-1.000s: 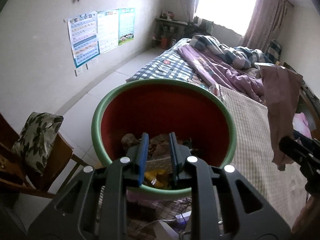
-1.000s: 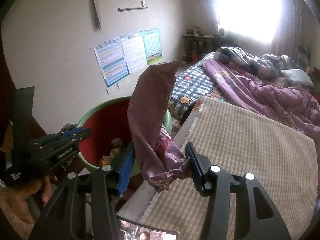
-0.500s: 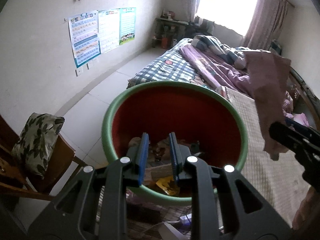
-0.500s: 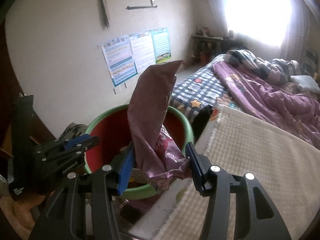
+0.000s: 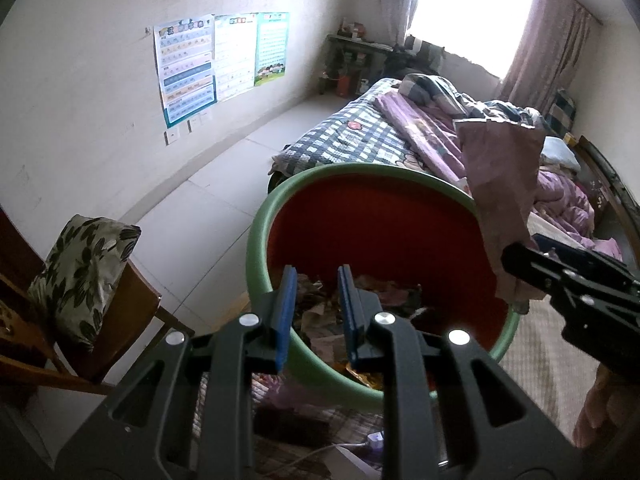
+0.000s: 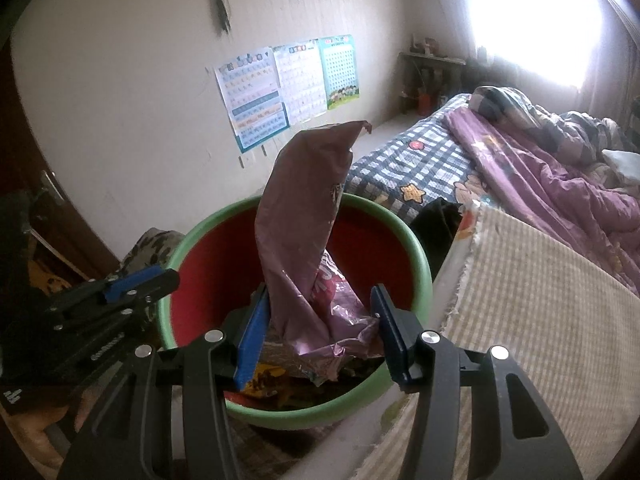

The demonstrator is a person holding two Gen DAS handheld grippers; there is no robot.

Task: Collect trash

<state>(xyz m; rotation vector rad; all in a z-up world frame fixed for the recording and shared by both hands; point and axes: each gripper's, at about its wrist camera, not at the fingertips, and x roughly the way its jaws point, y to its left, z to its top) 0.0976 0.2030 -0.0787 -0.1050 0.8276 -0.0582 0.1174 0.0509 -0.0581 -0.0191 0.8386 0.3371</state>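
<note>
Right gripper (image 6: 318,330) pinches a crumpled purple snack bag (image 6: 308,216) low down, so the loose upper part stands up above the jaws. Directly beyond and below its fingers sits the bin (image 6: 416,248), green rim, red inside, with wrappers already piled at the bottom. The bag hangs over the bin mouth, near the rim closest to the gripper; judged placed so a release drops it inside.

Left gripper (image 5: 316,312) has its blue pads drawn close with only a narrow gap between them. They straddle the bin's near rim and appear to grip it, probably to hold the bin tilted toward the bag.

Beside the bin lies the bed (image 6: 552,312) with its checked cover; the bag looks collected from there. Remaining step, by my reading: let go.
</note>
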